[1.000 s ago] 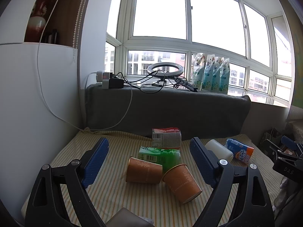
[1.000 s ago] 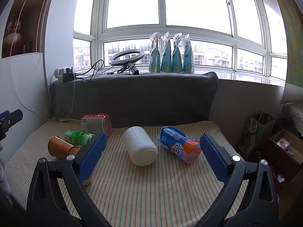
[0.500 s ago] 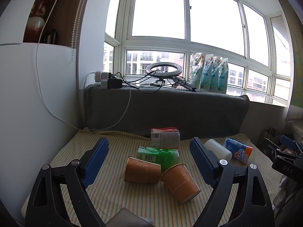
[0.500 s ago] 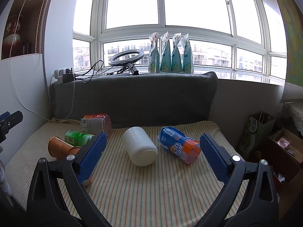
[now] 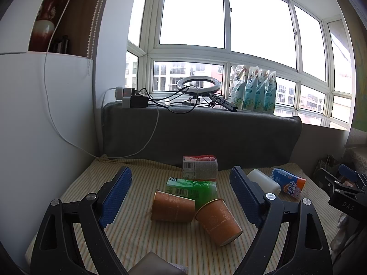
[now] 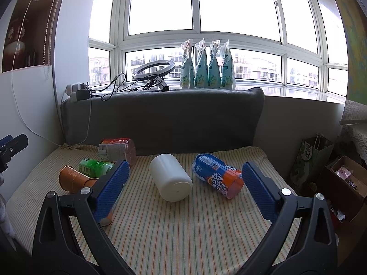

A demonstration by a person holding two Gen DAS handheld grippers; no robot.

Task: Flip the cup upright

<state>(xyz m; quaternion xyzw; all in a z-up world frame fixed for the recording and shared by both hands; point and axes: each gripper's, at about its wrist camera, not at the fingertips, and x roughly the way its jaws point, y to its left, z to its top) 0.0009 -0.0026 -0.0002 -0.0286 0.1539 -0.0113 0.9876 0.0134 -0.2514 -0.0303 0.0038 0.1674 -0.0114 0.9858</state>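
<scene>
My left gripper [image 5: 180, 196] hung with its jaws spread wide and nothing between them; just ahead, inside that gap, two brown paper cups lay on their sides on the striped cloth [image 5: 142, 229]. The nearer cup [image 5: 219, 221] pointed its base toward me and to the right, rim touching the other cup [image 5: 172, 209], which lay crosswise. My right gripper [image 6: 183, 189], equally agape and empty, faced a white cup [image 6: 170, 180], also lying on its side. The brown cups were well off to its left, so I judged the left hand the closer one for them.
</scene>
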